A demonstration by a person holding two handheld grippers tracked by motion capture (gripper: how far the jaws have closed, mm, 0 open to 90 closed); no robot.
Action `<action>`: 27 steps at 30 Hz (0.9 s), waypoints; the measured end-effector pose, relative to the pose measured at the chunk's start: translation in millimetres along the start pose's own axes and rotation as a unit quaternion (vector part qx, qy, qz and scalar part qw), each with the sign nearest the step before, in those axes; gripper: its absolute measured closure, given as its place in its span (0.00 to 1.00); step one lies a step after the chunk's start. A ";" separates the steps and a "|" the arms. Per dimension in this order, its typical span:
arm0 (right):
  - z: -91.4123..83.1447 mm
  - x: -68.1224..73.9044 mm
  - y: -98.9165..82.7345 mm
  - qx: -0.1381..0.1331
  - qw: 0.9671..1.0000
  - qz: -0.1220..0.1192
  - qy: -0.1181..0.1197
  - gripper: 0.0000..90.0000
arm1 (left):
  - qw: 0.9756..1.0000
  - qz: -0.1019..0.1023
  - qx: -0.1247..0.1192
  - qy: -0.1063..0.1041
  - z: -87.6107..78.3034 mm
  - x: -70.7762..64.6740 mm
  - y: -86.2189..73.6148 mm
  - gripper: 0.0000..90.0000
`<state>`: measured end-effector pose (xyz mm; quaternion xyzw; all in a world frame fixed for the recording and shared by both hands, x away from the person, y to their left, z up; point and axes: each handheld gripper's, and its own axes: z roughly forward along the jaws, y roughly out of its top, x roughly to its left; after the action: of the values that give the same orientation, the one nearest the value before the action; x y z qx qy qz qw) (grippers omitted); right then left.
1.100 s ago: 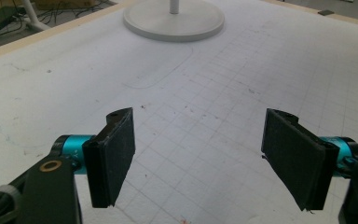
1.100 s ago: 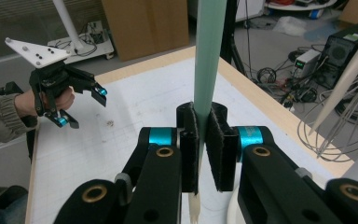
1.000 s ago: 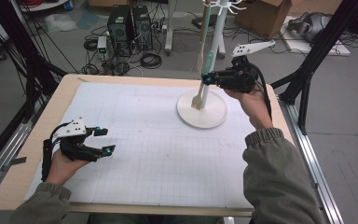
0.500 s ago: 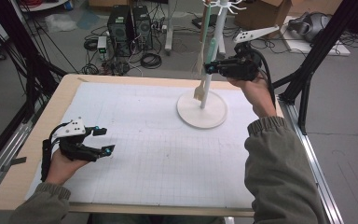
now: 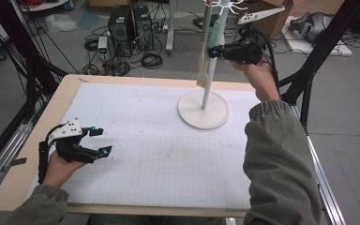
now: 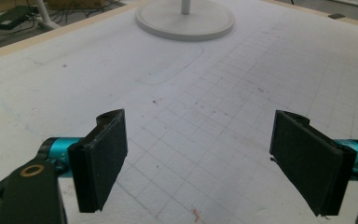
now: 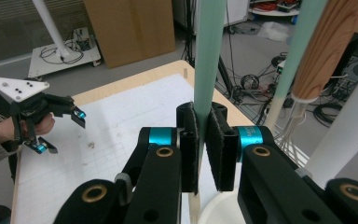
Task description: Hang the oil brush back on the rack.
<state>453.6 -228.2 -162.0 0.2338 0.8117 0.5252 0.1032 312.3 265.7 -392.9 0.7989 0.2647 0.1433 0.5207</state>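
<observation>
Right gripper view: right gripper (image 7: 203,144) pinches a mint-green utensil handle (image 7: 209,56) at twelve o'clock. Lift straight, clearing the rack pole (image 5: 214,61). Left gripper (image 5: 93,141), at seven o'clock, has just been opening, empty.

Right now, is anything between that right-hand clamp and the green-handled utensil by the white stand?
No. The right gripper is already shut on the green handle, pads pressed on both sides, beside the stand's white pole.
</observation>
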 end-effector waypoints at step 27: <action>4.1 -18.3 17.8 0.011 0.999 0.025 -0.020 0.93 | 1.000 -0.004 -0.007 0.010 -7.7 0.3 -3.0 0.19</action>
<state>476.1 -227.8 -149.2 0.2656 0.8091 0.5140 0.1033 307.9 272.7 -392.5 0.7930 0.2719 0.1507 0.5239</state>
